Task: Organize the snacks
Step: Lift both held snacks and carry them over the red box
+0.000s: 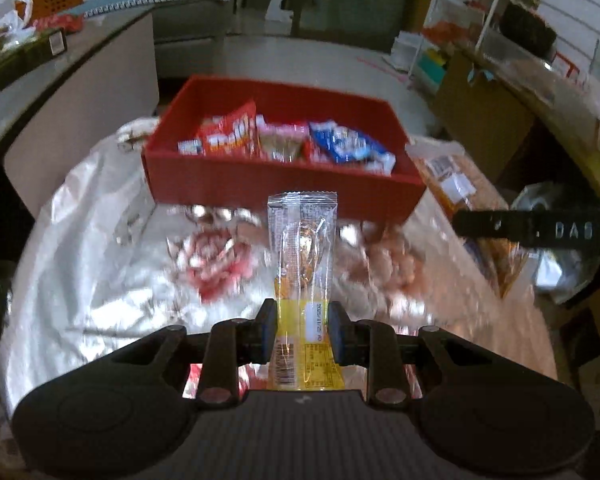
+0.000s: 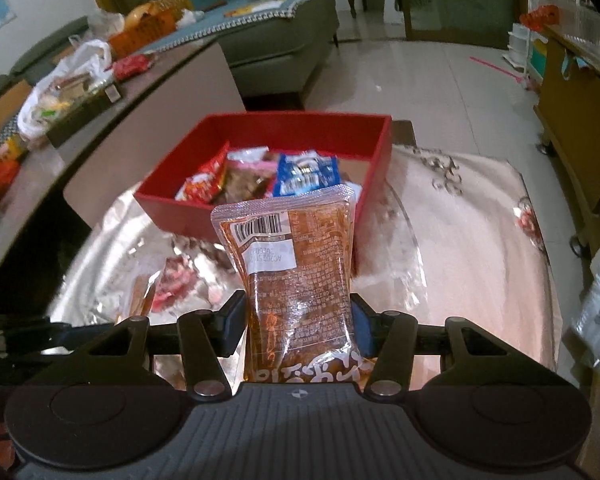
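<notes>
A red box stands on the table with several snack packets inside, among them a red-orange one and a blue one. My left gripper is shut on a narrow clear and yellow snack stick that points at the box, held above the table. My right gripper is shut on a wide brown snack pouch with a barcode label, held up in front of the box's near wall. In the left wrist view, the right gripper's finger and its pouch show at the right.
The round table wears a shiny clear cover over a flowered cloth. A loose red and white packet lies on it before the box. A counter with bags and an orange basket runs along the left. A wooden cabinet stands right.
</notes>
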`<state>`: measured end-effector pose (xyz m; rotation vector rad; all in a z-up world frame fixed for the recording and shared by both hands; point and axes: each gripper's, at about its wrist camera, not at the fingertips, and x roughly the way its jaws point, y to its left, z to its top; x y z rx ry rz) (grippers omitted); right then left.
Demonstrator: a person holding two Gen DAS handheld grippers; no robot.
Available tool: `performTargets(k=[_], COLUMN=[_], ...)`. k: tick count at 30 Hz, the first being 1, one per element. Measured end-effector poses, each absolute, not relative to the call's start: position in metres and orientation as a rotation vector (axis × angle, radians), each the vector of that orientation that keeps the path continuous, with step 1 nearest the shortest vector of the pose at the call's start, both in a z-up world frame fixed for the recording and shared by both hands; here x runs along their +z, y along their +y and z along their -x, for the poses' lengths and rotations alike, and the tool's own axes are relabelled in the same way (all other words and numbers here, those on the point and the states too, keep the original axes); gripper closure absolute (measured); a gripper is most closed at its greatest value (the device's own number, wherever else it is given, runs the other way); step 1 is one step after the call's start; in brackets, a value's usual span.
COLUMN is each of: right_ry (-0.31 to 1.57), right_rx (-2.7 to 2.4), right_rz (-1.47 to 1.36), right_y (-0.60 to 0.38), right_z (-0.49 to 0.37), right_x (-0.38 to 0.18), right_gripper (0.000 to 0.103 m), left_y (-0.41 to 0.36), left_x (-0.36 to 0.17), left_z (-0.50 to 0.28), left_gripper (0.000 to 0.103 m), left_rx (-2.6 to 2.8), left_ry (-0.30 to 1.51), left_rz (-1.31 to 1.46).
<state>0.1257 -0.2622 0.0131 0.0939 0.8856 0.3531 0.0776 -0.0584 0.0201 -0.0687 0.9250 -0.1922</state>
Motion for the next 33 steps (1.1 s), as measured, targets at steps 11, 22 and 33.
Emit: performTargets(k=[11, 22, 33], right_ry=[0.817, 0.753, 0.699], right_rx=[0.376, 0.381, 0.379], right_rz=[-0.109, -0.12, -0.135], right_y=[-0.255, -0.247, -0.243], right_z=[-0.133, -0.137, -0.143], right_x=[0.03, 0.045, 0.056], right_gripper=[0.042, 0.042, 0.042], left_y=[-0.061, -0.059, -0.062], left_x=[0.041, 0.056, 0.066], left_z=[-0.094, -0.109, -0.121], left_gripper=[0.081, 0.081, 0.081], left_rx=[-0.192, -0.164, -0.157], left_ry=[0.847, 0.772, 0.716], left_rz=[0.058, 0.052, 0.046])
